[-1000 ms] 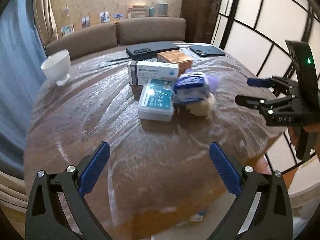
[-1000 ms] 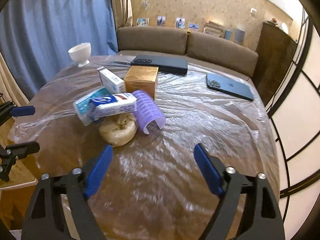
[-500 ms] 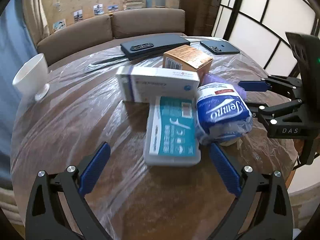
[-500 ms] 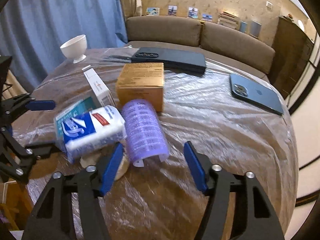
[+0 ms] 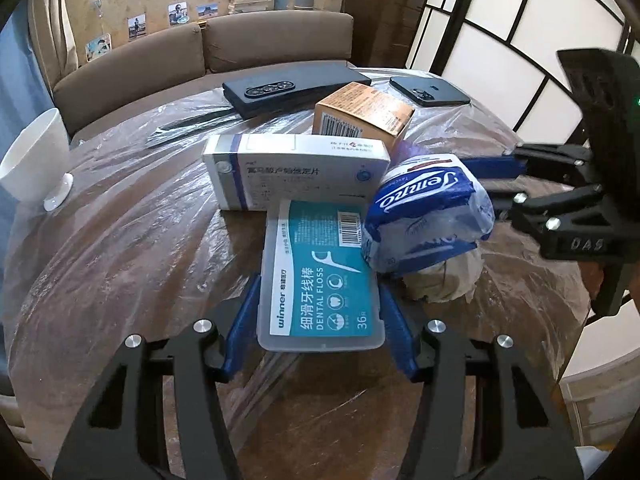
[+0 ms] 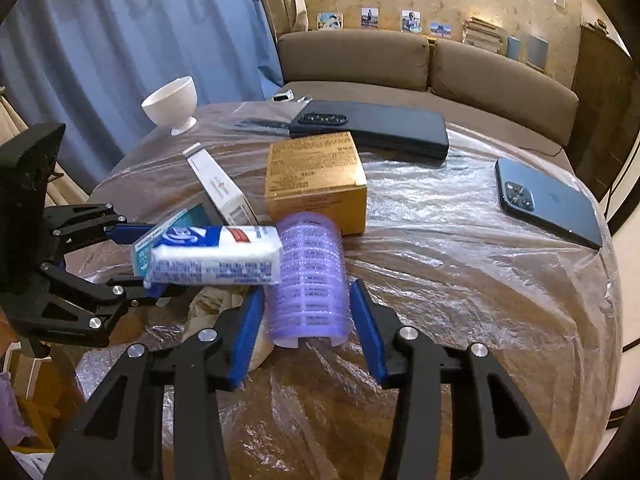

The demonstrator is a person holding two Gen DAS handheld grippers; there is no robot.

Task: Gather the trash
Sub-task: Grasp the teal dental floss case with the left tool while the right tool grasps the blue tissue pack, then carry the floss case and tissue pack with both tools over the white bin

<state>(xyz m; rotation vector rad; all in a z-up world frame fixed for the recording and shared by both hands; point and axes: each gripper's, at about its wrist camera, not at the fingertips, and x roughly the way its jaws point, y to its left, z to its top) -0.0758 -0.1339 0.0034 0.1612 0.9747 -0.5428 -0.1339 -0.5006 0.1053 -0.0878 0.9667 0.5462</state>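
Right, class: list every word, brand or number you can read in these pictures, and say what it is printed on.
"winner", "DENTAL FLOSS", "36": dental floss box.
"Tempo", seen upside down: tissue pack.
"DAS": right tongs.
White medicine box: Chinese print too blurred to read.
Brown carton: print too small.

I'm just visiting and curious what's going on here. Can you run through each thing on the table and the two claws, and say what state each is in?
Left gripper: closing on the dental floss box.
Dental floss box: flat, between the left pads.
Right gripper: closing around the purple roller.
Purple roller: on its side.
Tissue pack: propped on the crumpled paper.
Crumpled paper: balled up.
Medicine box: on edge.
Brown carton: closed.
White bowl: upright.
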